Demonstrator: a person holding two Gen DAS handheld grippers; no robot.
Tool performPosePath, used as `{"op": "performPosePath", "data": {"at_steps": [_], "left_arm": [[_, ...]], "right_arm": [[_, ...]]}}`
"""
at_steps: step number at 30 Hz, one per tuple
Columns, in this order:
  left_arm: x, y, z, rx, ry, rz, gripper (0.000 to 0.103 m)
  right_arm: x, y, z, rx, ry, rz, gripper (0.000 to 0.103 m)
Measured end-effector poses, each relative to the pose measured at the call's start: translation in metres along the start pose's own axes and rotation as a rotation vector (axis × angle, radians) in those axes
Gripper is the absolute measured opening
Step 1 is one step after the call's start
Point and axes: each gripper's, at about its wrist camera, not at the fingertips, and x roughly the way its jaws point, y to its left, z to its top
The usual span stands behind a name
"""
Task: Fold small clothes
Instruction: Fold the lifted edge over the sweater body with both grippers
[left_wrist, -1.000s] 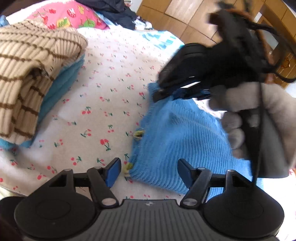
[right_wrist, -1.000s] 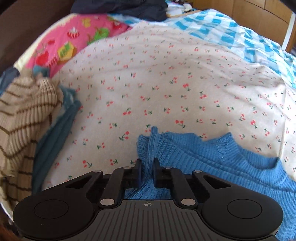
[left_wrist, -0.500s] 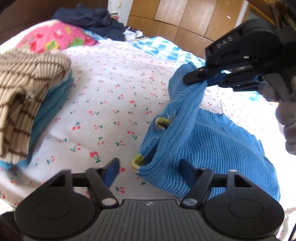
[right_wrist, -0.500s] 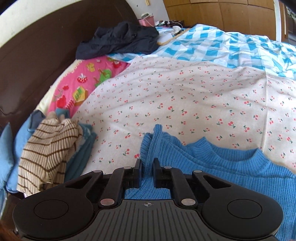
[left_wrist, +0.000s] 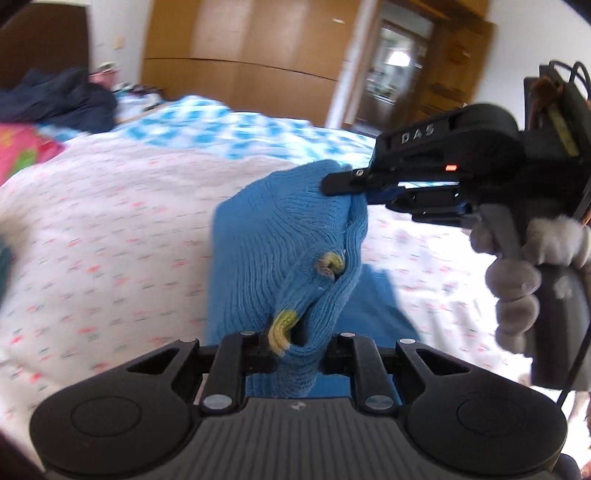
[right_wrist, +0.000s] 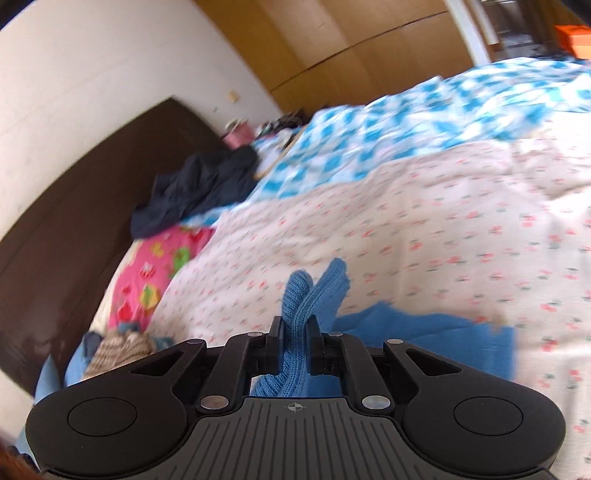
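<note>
The blue knitted garment (left_wrist: 280, 236) hangs lifted above the bed (left_wrist: 110, 229), pinched at two places; the right gripper (right_wrist: 295, 332) has its fingers clenched on a bunched fold of knit, while the left gripper (left_wrist: 295, 350) is closing its fingers on the hem by the yellow-green trim (left_wrist: 282, 326), knit already between them. The risk is a shallow bite on the left: if only the trim edge is caught, the loose knit may slip out under tension; pulling the two grips apart unevenly could twist the garment, and its hanging lower part could drag and crumple on the bed.
</note>
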Motion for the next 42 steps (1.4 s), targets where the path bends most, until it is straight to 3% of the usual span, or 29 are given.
{"op": "performPosePath", "data": {"at_steps": [8,15,23,35,42], "left_arm": [[0.036,-0.072,-0.015,0.147,0.103,-0.051,0.023],[0.058,-0.098,-0.03,0.195,0.166,-0.029,0.023],[0.065,-0.12,-0.044,0.311,0.18,-0.012,0.023],[0.061,-0.12,-0.05,0.315,0.203,-0.051,0.025],[0.041,-0.108,-0.044,0.292,0.246,-0.118,0.029]], "right_arm": [[-0.017,-0.084,-0.025,0.22,-0.065,0.002,0.01],[-0.013,-0.128,-0.045,0.263,-0.01,-0.077,0.01],[-0.009,-0.129,-0.051,0.201,0.005,-0.141,0.01],[-0.003,-0.129,-0.056,0.164,0.028,-0.176,0.011],[-0.005,-0.128,-0.056,0.142,0.038,-0.184,0.016]]}}
